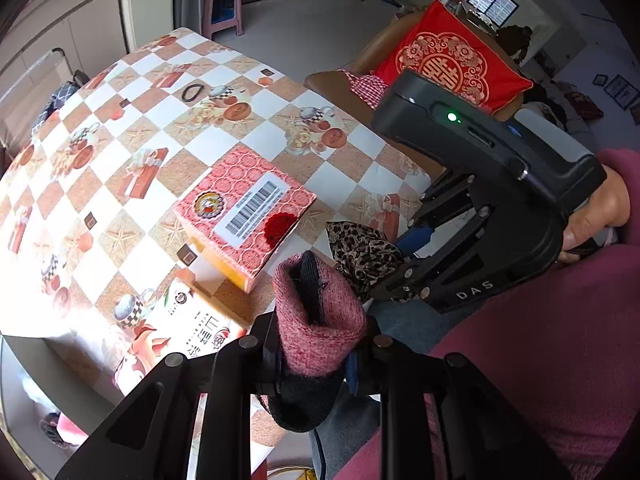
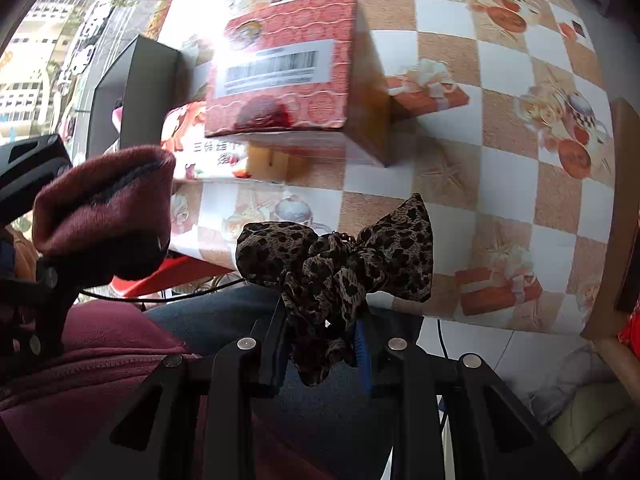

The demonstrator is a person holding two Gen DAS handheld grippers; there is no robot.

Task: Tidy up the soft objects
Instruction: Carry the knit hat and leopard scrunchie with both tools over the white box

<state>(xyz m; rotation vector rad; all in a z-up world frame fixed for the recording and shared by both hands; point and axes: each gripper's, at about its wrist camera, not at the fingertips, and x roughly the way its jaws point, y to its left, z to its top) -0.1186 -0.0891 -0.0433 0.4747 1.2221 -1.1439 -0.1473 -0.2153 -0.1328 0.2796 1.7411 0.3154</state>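
My left gripper [image 1: 316, 364] is shut on a rolled pink and black sock [image 1: 320, 320], held off the table's near edge; the sock also shows at the left of the right wrist view [image 2: 104, 208]. My right gripper [image 2: 324, 344] is shut on a leopard-print bow scrunchie [image 2: 340, 256], held just in front of the table edge above the person's lap. The scrunchie [image 1: 360, 252] and the right gripper [image 1: 394, 264] also show in the left wrist view, close to the right of the sock.
A red patterned box [image 1: 244, 204] with a barcode label stands on the checkered tablecloth [image 1: 132, 92], partly on a printed flat box [image 1: 192, 328]. A black hair tie [image 1: 193, 91] lies farther back. A chair with a red cushion [image 1: 452, 60] stands at the right.
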